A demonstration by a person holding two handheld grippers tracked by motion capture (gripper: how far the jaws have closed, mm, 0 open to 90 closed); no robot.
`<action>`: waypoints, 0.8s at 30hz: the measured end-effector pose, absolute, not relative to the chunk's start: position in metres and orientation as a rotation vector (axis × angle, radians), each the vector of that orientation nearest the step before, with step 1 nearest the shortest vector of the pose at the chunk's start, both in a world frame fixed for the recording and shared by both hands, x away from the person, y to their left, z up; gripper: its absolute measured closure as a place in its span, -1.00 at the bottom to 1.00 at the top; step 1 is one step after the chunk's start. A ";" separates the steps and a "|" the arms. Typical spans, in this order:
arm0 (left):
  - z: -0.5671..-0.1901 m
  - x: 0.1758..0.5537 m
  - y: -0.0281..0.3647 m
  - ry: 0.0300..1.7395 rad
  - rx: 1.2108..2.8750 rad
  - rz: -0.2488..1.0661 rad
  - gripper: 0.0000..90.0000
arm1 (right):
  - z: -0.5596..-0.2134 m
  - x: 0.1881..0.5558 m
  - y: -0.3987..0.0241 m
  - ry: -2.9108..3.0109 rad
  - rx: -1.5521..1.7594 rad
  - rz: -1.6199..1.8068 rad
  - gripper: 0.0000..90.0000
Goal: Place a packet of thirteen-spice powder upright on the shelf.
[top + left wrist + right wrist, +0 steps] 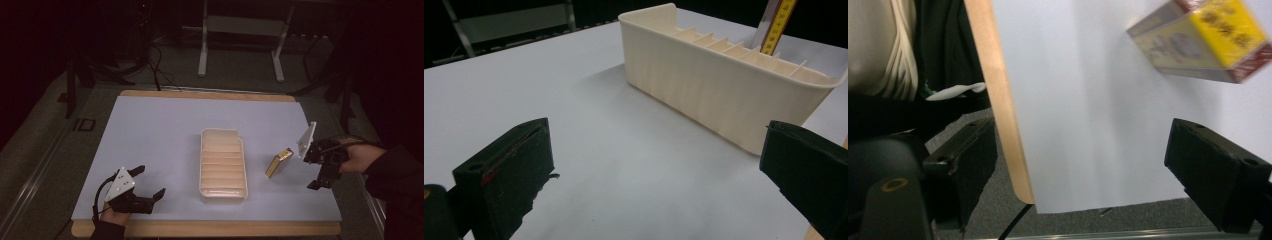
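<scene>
Yellow box point(279, 163) stands on edge on the counter point(160, 130), just ahead of the right hand-held gripper point(314, 172) (jaws wide, empty). Cream divided tray point(222, 165) holds nothing; left hand-held gripper point(149, 182) gapes idle beside it. Both steps remain, I judge: grasping and loading.

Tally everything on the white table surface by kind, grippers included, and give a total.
Cream slotted tray: 1
Yellow box: 1
Grippers, jaws apart: 2, left gripper and right gripper
Total: 4
</scene>
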State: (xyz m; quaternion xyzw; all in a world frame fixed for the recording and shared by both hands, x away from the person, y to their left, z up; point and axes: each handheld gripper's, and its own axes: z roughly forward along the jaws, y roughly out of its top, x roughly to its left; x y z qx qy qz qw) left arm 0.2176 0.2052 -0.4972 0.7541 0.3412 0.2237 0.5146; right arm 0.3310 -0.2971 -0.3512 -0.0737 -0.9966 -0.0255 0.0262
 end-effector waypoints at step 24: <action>-0.498 0.218 0.206 0.823 1.817 0.523 -0.98 | -0.361 0.376 -0.271 -3.255 -0.082 -0.112 -0.37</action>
